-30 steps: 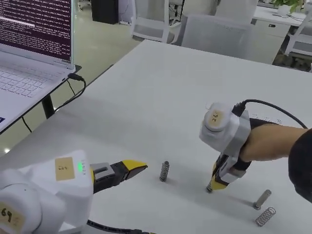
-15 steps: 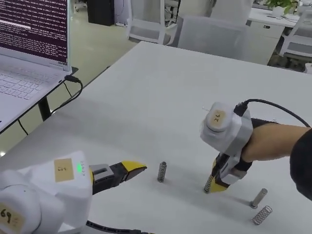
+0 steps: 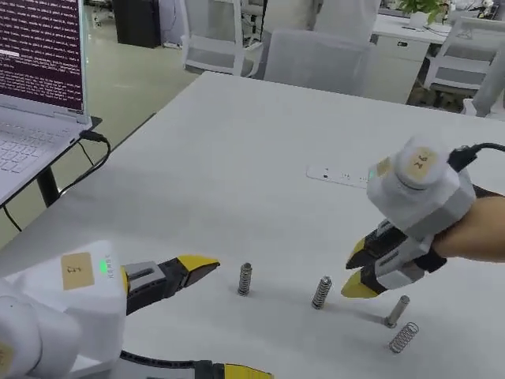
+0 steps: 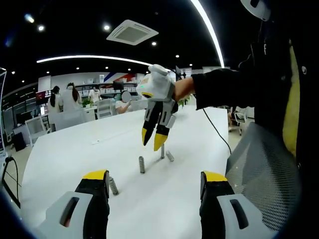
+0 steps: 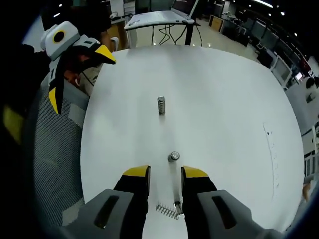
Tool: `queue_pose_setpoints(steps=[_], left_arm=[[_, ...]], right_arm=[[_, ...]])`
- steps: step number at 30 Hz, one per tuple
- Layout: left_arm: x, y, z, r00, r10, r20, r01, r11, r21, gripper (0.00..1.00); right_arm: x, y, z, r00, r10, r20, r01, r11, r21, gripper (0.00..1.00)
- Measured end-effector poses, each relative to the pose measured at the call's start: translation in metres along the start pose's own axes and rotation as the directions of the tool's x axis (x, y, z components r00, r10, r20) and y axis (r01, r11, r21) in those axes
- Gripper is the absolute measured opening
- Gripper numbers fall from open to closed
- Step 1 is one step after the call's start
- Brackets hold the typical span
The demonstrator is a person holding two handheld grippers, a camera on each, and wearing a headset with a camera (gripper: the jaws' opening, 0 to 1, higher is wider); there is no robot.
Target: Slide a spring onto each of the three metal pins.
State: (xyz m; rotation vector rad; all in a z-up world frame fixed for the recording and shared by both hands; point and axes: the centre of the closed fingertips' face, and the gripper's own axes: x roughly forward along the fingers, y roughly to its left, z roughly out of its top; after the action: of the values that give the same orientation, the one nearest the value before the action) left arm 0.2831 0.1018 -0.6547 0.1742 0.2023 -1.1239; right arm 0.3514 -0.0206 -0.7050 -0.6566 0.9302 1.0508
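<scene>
Head view: the white table is taking up most of the frame. A laptop is standing open on a separate surface past the table's left edge.

You are holding the left gripper low at the near left. Its jaws are spread wide, gripping nothing, and pointing across the table toward the pins. You are holding the right gripper at the right, with the tips angled down toward the tabletop. Its jaws are parted by a small gap and nothing is sitting between them.

Three pins are standing in a loose row near the front of the table.
- The left pin is wearing a spring. It is standing just past the left gripper's upper yellow tip, apart from it.
- The middle pin is also wearing a spring. It is standing just beside the right gripper's tips, on their left, outside the gap.
- The bare pin is carrying no spring and is standing on the far side of the right gripper from the other two.

The loose spring is lying on its side just beside the bare pin, on your side of it, clear of both sets of fingers.

Right gripper view: the middle pin's round top is sitting just ahead of the jaw gap.

Left gripper view: the row of pins is running ahead between the wide jaws, with the right gripper hanging over its far end.
</scene>
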Motion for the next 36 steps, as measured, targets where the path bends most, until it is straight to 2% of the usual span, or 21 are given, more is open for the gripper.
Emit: queue_pose_setpoints(steps=[1,3,9,17,20,24,27,31,36], left_arm=[[0.000,0.000,0.001,1.0000,0.000,0.003,0.000,1.000,0.001,0.71],[0.001,0.001,0.002,1.0000,-0.001,0.004,0.001,1.000,0.003,0.71],[0.000,0.002,0.008,0.9999,0.001,0.015,-0.001,1.000,0.010,0.71],[0.000,0.000,0.013,0.9998,-0.006,0.021,0.005,1.000,0.022,0.71],[0.001,-0.002,0.014,0.9997,-0.009,0.023,0.008,1.000,0.027,0.71],[0.002,-0.004,0.014,0.9997,-0.012,0.020,0.011,0.999,0.030,0.71],[0.003,-0.006,0.014,0.9997,-0.016,0.020,0.016,0.999,0.032,0.71],[0.002,-0.007,0.017,0.9997,-0.015,0.019,0.014,0.999,0.035,0.70],[0.001,-0.008,0.016,0.9999,-0.008,0.012,0.008,0.999,0.034,0.70]], right_arm=[[-0.005,0.003,0.003,0.9992,-0.004,0.039,0.004,1.000,0.019,0.23],[-0.014,0.007,0.003,0.9972,-0.017,0.073,0.015,0.999,0.040,0.22],[-0.037,0.021,-0.003,0.9886,-0.062,0.137,0.052,0.996,0.076,0.22],[-0.057,0.024,-0.025,0.9769,-0.131,0.169,0.107,0.984,0.143,0.22],[-0.064,0.022,-0.041,0.9726,-0.159,0.170,0.128,0.975,0.181,0.22],[-0.067,0.017,-0.062,0.9699,-0.185,0.159,0.144,0.961,0.236,0.22],[-0.064,0.015,-0.073,0.9677,-0.197,0.157,0.153,0.955,0.256,0.22],[-0.052,0.011,-0.091,0.9728,-0.193,0.128,0.152,0.949,0.277,0.21],[-0.042,0.007,-0.098,0.9729,-0.182,0.143,0.132,0.943,0.305,0.21]])
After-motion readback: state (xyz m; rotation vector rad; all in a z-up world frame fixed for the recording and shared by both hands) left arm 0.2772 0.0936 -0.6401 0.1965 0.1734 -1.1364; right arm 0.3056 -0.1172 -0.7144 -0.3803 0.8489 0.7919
